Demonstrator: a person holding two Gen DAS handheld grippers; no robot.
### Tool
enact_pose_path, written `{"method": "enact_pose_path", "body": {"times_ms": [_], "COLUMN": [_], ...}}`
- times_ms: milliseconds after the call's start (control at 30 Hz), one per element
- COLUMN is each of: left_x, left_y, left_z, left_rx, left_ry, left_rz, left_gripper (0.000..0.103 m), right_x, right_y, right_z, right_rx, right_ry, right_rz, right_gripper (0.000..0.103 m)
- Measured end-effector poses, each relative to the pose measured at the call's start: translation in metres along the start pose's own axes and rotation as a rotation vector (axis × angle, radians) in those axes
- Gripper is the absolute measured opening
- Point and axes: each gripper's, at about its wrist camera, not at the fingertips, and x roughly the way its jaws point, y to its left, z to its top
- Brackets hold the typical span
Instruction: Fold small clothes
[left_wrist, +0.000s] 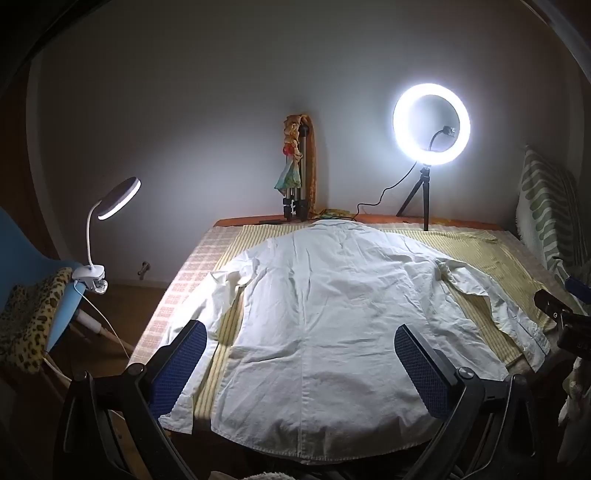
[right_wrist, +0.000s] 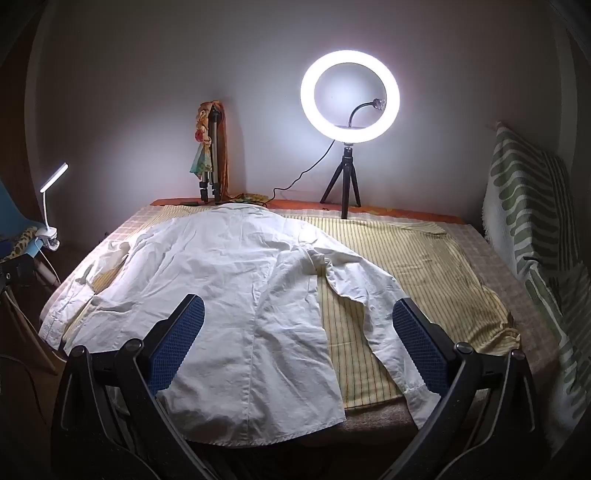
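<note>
A white long-sleeved shirt (left_wrist: 314, 302) lies flat, back side up, on a yellow striped cloth (left_wrist: 491, 251) over the table, collar at the far end and both sleeves spread out. My left gripper (left_wrist: 301, 334) hovers wide open above the shirt's lower half, with its blue pads (left_wrist: 181, 365) apart and nothing between them. In the right wrist view the same shirt (right_wrist: 229, 295) fills the left and middle. My right gripper (right_wrist: 297, 312) is wide open above the shirt's right side and right sleeve (right_wrist: 369, 295), holding nothing.
A lit ring light (right_wrist: 349, 96) on a small tripod stands at the table's far edge, with a folded tripod (right_wrist: 210, 158) draped in cloth beside it. A clip lamp (left_wrist: 110, 206) sits on a blue chair (left_wrist: 33, 266) at left. A green-patterned cushion (right_wrist: 524, 206) leans at right.
</note>
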Motion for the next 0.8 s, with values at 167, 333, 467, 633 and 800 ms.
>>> {"method": "enact_pose_path", "body": {"times_ms": [167, 333, 467, 633, 800], "left_x": [0.0, 0.0, 0.0, -0.001, -0.008], "left_y": [0.001, 0.001, 0.001, 0.002, 0.004], "left_z": [0.0, 0.0, 0.0, 0.001, 0.006], "left_rx": [0.001, 0.0, 0.0, 0.0, -0.001], "left_ry": [-0.002, -0.007, -0.009, -0.015, -0.025], "left_rz": [-0.006, 0.002, 0.006, 0.008, 0.009], "left_gripper": [0.103, 0.103, 0.103, 0.103, 0.103], "right_x": [0.0, -0.001, 0.001, -0.003, -0.003], "right_y": [0.002, 0.006, -0.001, -0.01, -0.008], "right_z": [0.001, 0.002, 0.001, 0.001, 0.002], "right_rx": [0.005, 0.001, 0.005, 0.007, 0.0], "right_ry": [0.004, 0.001, 0.003, 0.0, -0.002], "right_rz": [0.001, 0.0, -0.002, -0.004, -0.013], "right_gripper": [0.103, 0.103, 0.103, 0.103, 0.103]}}
